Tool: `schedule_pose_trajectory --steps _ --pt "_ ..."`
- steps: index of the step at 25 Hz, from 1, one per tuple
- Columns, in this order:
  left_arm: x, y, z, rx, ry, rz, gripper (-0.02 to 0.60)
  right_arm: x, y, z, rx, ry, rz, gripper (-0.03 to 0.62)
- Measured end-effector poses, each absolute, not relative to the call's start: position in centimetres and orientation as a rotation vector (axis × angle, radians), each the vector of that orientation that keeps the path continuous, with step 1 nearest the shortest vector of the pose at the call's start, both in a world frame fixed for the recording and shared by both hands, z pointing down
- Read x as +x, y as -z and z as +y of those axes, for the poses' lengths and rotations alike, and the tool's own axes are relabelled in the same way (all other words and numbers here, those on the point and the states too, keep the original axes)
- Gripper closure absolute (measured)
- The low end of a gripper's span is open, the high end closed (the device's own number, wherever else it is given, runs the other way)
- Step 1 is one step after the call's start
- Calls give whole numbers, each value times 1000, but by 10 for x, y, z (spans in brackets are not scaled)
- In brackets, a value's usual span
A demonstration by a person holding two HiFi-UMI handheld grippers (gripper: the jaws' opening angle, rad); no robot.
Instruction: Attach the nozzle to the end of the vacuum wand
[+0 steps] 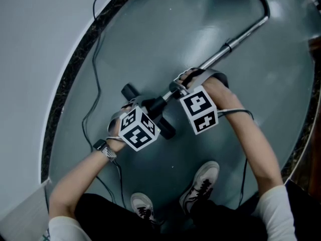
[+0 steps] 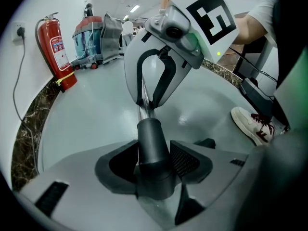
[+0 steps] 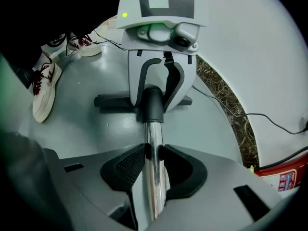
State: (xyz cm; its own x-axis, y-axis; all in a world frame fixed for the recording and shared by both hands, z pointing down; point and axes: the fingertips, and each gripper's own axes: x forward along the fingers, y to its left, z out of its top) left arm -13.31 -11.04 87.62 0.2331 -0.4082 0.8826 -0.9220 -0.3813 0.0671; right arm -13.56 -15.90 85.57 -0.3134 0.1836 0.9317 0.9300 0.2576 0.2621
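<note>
The chrome vacuum wand (image 1: 235, 39) slants from the upper right down to the middle of the grey floor. Its end sits in the dark neck (image 1: 156, 106) of the black nozzle, whose crossbar (image 1: 129, 91) lies on the floor. My right gripper (image 1: 179, 87) is shut on the wand (image 3: 154, 177) just behind the neck (image 3: 153, 105); both pads pinch the tube. My left gripper (image 1: 149, 109) straddles the neck (image 2: 153, 148) from the opposite side. Its jaws stand wide, the left pad a little off the neck. The two grippers face each other closely.
A red fire extinguisher (image 2: 57, 49) stands by the wall on the dark speckled border (image 1: 75, 59). A thin cable (image 1: 95, 84) trails across the floor at left. The person's shoes (image 1: 203, 182) are just behind the grippers. A vacuum machine (image 2: 89, 37) stands far back.
</note>
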Motion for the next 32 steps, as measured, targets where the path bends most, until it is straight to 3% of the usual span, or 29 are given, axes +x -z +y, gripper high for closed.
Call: schedule_pose_trajectory --steps 3,7,12,23,28,32 --pt "-132 -873 -116 1920 -1075 -1228 371 -135 -855 -159 -1040 1129 -1708 459" --pt "-131 -875 -113 1920 -1055 -1197 310 -133 -854 -159 -1039 1148 -1732 457" --pt "-133 -872 -109 1921 -979 -1203 287 -130 -854 -162 -1038 1143 -1742 459" --pt "-154 -846 -94 1965 -916 -1213 289 -111 -842 -193 -903 895 -1905 457" --pt "-169 -836 -96 1965 -862 -1244 335 -106 -835 -201 -808 737 -1994 459" --pt "-168 -835 -96 1975 -866 -1235 372 -110 -829 -196 -732 643 -2081 534"
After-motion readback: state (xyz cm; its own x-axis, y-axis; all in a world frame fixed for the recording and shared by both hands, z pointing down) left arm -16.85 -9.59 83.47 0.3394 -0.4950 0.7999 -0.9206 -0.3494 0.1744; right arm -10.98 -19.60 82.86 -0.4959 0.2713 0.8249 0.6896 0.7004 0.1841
